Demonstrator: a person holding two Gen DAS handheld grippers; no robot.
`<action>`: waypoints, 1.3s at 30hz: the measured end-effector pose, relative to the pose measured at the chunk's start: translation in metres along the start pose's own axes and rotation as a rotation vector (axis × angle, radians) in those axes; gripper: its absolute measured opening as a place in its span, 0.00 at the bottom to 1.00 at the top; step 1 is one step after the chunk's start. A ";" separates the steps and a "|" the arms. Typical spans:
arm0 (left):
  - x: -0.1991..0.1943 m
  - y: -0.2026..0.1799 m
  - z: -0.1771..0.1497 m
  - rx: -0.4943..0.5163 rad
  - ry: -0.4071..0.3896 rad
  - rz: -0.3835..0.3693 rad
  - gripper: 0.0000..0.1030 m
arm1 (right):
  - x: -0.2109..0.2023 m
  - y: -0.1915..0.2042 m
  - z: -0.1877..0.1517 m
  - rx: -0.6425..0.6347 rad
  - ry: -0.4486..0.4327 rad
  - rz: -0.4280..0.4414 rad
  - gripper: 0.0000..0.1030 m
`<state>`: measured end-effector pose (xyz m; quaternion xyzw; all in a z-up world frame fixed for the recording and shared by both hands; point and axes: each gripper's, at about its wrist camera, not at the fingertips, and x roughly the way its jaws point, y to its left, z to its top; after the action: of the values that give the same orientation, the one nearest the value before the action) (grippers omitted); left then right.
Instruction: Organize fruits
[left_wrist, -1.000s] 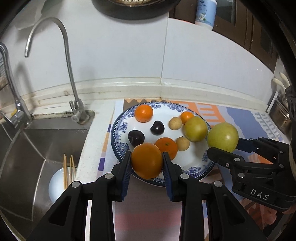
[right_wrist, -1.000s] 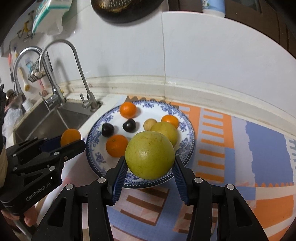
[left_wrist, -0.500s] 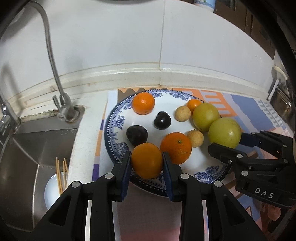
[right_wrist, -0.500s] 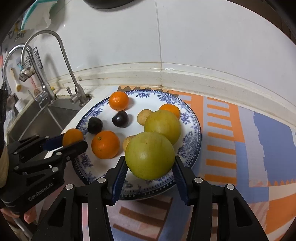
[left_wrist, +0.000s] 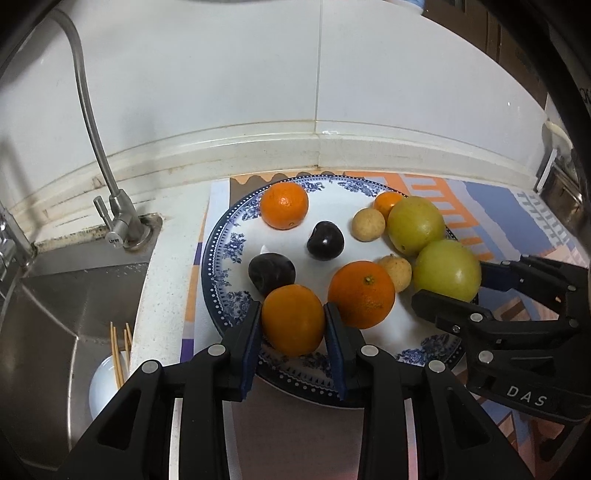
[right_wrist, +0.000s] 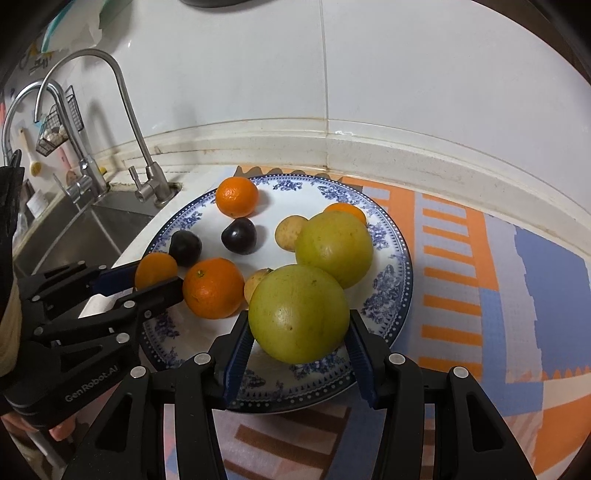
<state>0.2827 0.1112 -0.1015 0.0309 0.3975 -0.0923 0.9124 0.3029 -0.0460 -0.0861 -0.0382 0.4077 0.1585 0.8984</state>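
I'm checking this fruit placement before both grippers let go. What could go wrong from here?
1. The orange in the left gripper sits over the plate rim near the sink; released there, it might roll off.
2. The green fruit in the right gripper is close to another green fruit and may knock it on landing.

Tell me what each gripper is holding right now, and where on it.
The left gripper clamps an orange across its sides. The right gripper clamps a green-yellow fruit across its widest part, over the plate.
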 end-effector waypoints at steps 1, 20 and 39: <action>-0.001 0.000 0.000 0.000 -0.002 0.011 0.43 | 0.000 0.000 0.000 -0.007 -0.001 -0.002 0.51; -0.086 -0.028 -0.013 -0.027 -0.086 0.140 0.64 | -0.074 -0.002 -0.019 -0.002 -0.142 -0.002 0.63; -0.222 -0.097 -0.056 -0.069 -0.221 0.188 0.87 | -0.224 -0.014 -0.089 0.054 -0.263 -0.123 0.80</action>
<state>0.0758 0.0549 0.0243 0.0264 0.2932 0.0044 0.9557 0.1055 -0.1341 0.0208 -0.0179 0.2873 0.0958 0.9529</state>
